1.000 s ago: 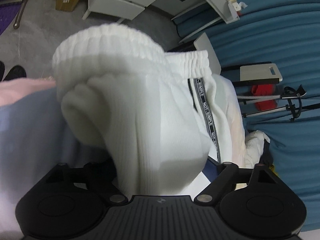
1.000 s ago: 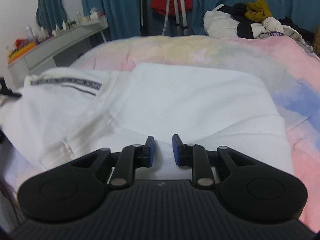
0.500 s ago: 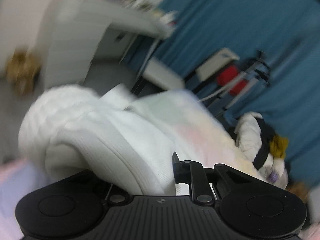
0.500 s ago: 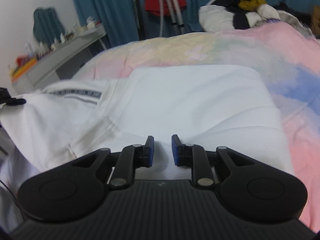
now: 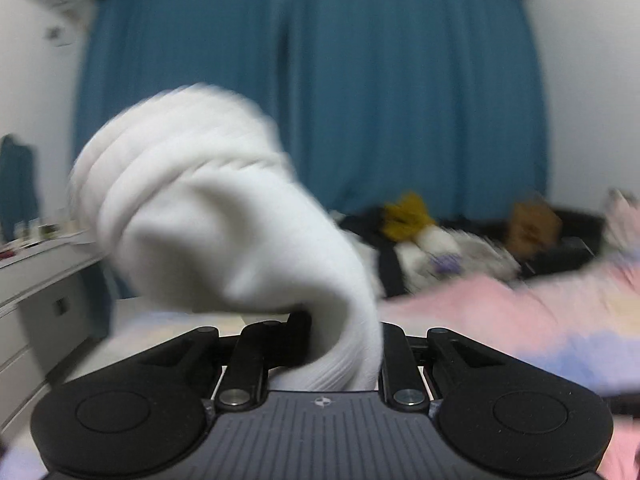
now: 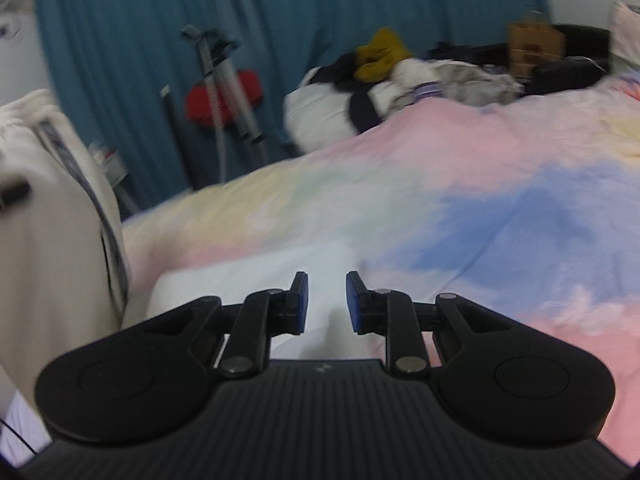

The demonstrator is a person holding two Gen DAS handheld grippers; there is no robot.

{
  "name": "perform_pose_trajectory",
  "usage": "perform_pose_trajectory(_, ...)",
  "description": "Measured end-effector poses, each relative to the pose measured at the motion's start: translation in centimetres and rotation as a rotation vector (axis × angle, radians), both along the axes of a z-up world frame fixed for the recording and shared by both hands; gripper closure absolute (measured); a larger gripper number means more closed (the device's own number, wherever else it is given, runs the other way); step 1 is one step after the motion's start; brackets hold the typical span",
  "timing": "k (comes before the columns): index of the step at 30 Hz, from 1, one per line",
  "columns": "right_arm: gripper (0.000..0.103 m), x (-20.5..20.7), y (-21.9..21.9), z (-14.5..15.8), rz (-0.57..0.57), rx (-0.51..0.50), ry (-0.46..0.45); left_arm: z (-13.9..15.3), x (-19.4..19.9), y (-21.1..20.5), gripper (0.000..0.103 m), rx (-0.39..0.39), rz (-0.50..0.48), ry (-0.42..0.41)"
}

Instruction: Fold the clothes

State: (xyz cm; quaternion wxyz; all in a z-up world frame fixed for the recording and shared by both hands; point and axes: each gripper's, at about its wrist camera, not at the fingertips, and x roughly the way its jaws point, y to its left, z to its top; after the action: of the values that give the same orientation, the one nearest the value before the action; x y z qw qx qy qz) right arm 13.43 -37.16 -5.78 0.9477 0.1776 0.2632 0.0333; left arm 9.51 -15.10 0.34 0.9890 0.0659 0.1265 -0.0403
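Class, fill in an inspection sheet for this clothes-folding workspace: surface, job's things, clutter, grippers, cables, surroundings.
Surface: bed with pastel quilt, mostly bare.
Job's things: white garment bunched and lifted; more white cloth on the quilt.
Clutter: clothes pile at the far end; brown bag behind it.
Grippers: left gripper shut on the garment; right gripper has white cloth between its pads, grip unclear.
Cables: thin cable at the lower left edge.
Surroundings: blue curtain, tripod, white dresser.
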Motion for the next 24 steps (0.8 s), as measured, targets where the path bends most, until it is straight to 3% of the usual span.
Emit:
perform_pose_trajectory(6, 0.079, 0.3, -5.3, -0.8, -0.123, 0.13, 0.006, -9.3, 1.5, -8.9, 0.084, 0.207, -0.123, 0.165)
perform_pose_trajectory(9, 0.079, 0.6, -7.1, -2.0, -0.134, 0.241, 0.022, -11.6, 1.2, -11.3, 0.083, 0.352, -0.163, 0.131)
perform_pose_trajectory(11, 0.079, 1.0, -7.5, -2.7, -0.112, 0.304, 0.04, -11.8, 1.1, -11.2, 0.082, 0.392, -0.188, 0.125)
perform_pose_trajectory(14, 0.078, 1.6, -7.5, -3.6, -0.061, 0.378, 0.06, -11.6, 1.0, -10.8, 0.063, 0.442, -0.234, 0.144)
perform_pose_trajectory(16, 0.078, 2.0, -7.5, -3.9, -0.048, 0.407, 0.077, -11.7, -0.5, -9.0, 0.041, 0.496, -0.258, 0.134)
perform_pose_trajectory(17, 0.078, 2.2, -7.5, -4.0, -0.044, 0.419, 0.085, -11.8, -1.2, -7.9, 0.038, 0.519, -0.271, 0.133)
perform_pose_trajectory(19, 0.073, 2.2, -7.8, -4.2, -0.055, 0.448, 0.104, -12.4, -1.7, -5.4, 0.036, 0.565, -0.301, 0.152)
perform_pose_trajectory(24, 0.031, 1.3, -8.5, -5.4, -0.127, 0.559, 0.162, -12.7, -5.4, -0.5, 0.036, 0.653, -0.324, 0.191)
